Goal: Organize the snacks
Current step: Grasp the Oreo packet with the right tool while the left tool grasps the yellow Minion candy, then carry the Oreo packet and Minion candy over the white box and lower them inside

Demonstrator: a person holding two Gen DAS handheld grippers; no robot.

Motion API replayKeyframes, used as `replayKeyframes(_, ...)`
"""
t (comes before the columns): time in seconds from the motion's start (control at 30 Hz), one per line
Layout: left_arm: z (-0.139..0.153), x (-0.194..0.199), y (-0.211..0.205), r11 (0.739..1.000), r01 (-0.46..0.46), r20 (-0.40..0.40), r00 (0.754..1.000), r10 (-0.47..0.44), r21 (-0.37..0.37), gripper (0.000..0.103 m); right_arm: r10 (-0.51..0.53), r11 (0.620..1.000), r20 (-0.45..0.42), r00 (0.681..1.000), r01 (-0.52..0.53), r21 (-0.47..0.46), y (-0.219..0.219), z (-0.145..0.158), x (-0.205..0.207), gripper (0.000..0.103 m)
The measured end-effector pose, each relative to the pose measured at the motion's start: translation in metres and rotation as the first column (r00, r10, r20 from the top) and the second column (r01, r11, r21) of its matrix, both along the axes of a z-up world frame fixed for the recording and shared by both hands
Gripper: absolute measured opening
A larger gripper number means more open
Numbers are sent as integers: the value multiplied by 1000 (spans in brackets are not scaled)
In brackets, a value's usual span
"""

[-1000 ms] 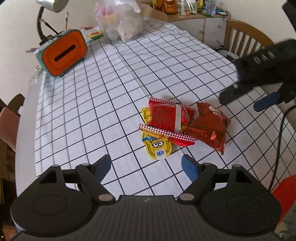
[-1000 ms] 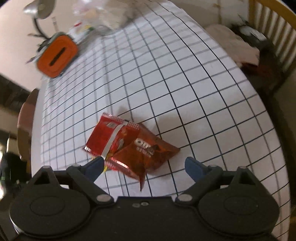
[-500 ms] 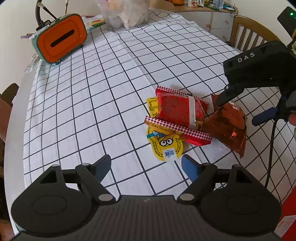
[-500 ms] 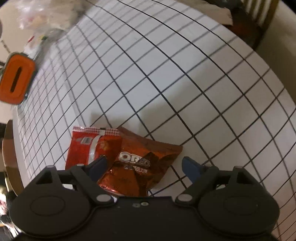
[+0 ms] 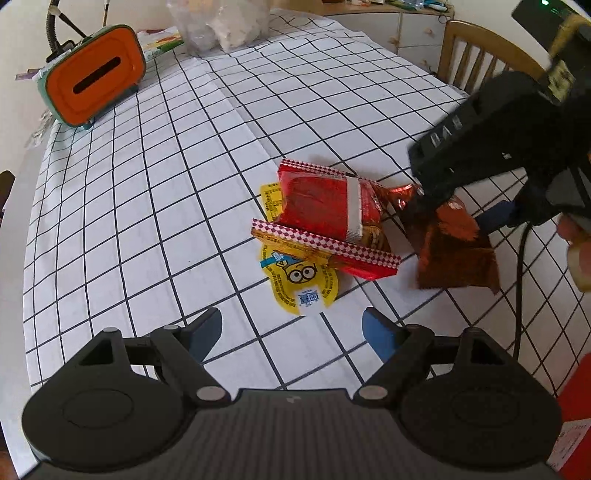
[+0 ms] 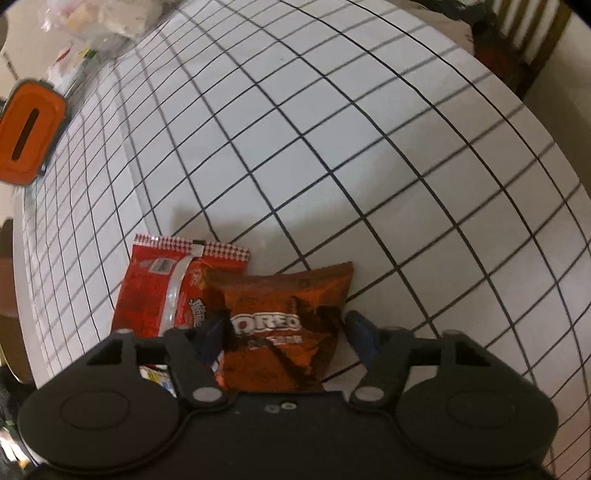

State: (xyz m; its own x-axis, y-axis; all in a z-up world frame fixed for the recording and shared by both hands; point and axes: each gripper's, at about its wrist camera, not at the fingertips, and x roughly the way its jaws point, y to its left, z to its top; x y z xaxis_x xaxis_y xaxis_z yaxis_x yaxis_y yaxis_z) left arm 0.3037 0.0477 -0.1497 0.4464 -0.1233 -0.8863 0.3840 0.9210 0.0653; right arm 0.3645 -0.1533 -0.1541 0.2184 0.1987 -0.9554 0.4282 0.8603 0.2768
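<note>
snacks lie in a small heap on the checked tablecloth [image 5: 155, 192]: a yellow cartoon packet [image 5: 299, 280] at the bottom, a red packet [image 5: 328, 210] across it, and a brown oreo bag [image 6: 284, 325] against the red one's side. only the left wrist view shows the yellow packet plainly; the right wrist view shows just a scrap of it behind a finger, but it alone shows the oreo lettering. the left gripper [image 5: 291, 332] hangs just short of the yellow packet with its jaws wide and nothing between them. the right gripper [image 6: 286, 332] points steeply down over the oreo bag, its jaws closing with the bag between them; one blue finger [image 6: 360, 332] stands just clear of the bag's edge, and whether the other presses on it i cannot tell. farther back stand an orange and green box with a slot [image 5: 92, 74] and a clear plastic bag [image 5: 221, 22], with a wooden chair [image 5: 476, 51] and pale drawers [image 5: 406, 26] beyond the table's edge.
</note>
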Motion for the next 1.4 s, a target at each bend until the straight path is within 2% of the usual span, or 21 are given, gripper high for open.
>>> replayKeyframes(0.1,-1,7,2,1000,-26,-2,1000,26,-1,83,64,998,30,998,-63,-29,4,3,-1,51)
replayKeyframes(0.2,-5,14,0,1000,-31,-9,999,31,-1,83,106,994,54,993,-104,-43,4,7,-2,47)
replayKeyframes(0.63,-20,35,-14,995,-78,-22,997,79,56,83,169,984,100,981,-162,-79,-12,21,-17,46)
replayKeyframes(0.67,-21,36,-14,995,-85,-27,996,86,53,81,171,983,102,980,-163,-79,-12,23,-19,46)
replayKeyframes(0.83,-20,38,-8,995,-103,-63,993,102,-8,44,189,980,117,975,-180,-83,-11,30,-28,46)
replayKeyframes(1.0,-19,35,-3,993,-116,-63,991,115,-17,44,217,975,136,967,-207,-85,-12,40,-34,45)
replayKeyframes(1.2,-15,27,15,983,-176,-82,982,172,-44,44,248,968,165,955,-240,-68,-18,55,-48,45)
replayKeyframes(1.4,-6,12,38,972,-231,-97,969,227,-38,44,276,961,192,942,-271,-51,-25,72,-66,45)
